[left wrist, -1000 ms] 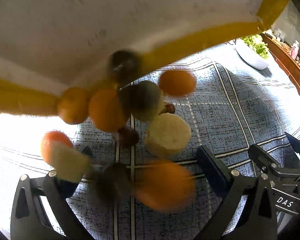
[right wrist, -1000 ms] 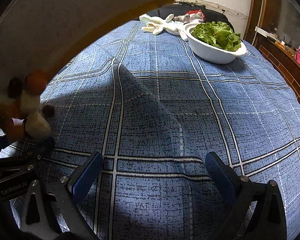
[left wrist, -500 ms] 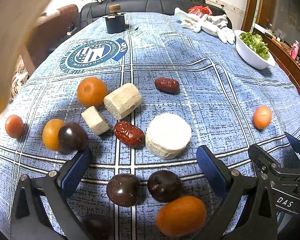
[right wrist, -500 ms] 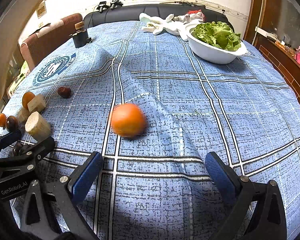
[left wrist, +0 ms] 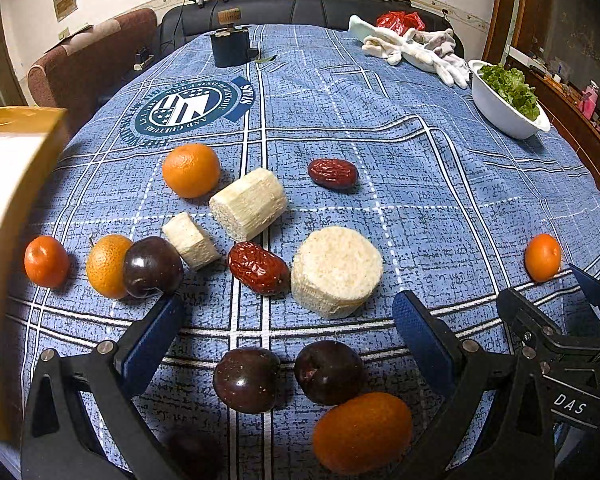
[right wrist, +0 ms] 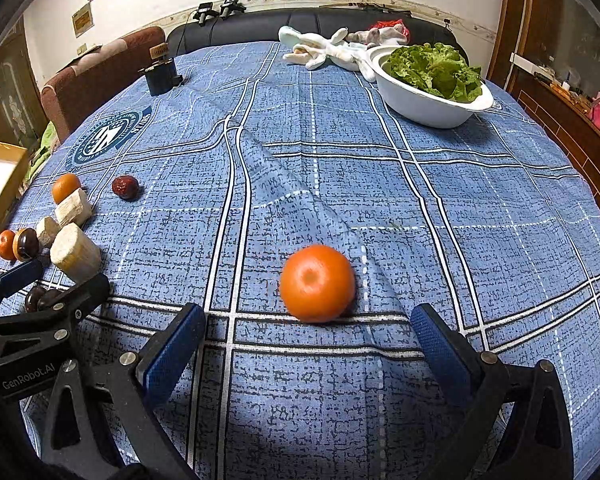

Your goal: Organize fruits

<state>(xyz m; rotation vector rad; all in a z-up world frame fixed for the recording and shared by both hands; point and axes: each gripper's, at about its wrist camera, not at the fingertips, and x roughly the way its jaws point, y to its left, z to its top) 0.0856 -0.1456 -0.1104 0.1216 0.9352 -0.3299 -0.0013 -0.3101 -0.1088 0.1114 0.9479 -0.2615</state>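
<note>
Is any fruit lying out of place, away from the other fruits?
Yes. One orange lies alone before the open right gripper, far from the cluster near the left gripper. Its blurred outline suggests rolling.

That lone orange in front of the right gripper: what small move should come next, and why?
Probably ease the right gripper forward around the orange. Its jaws are open and empty, and the orange lies just ahead between them, apart from the fruit cluster at the left.
</note>
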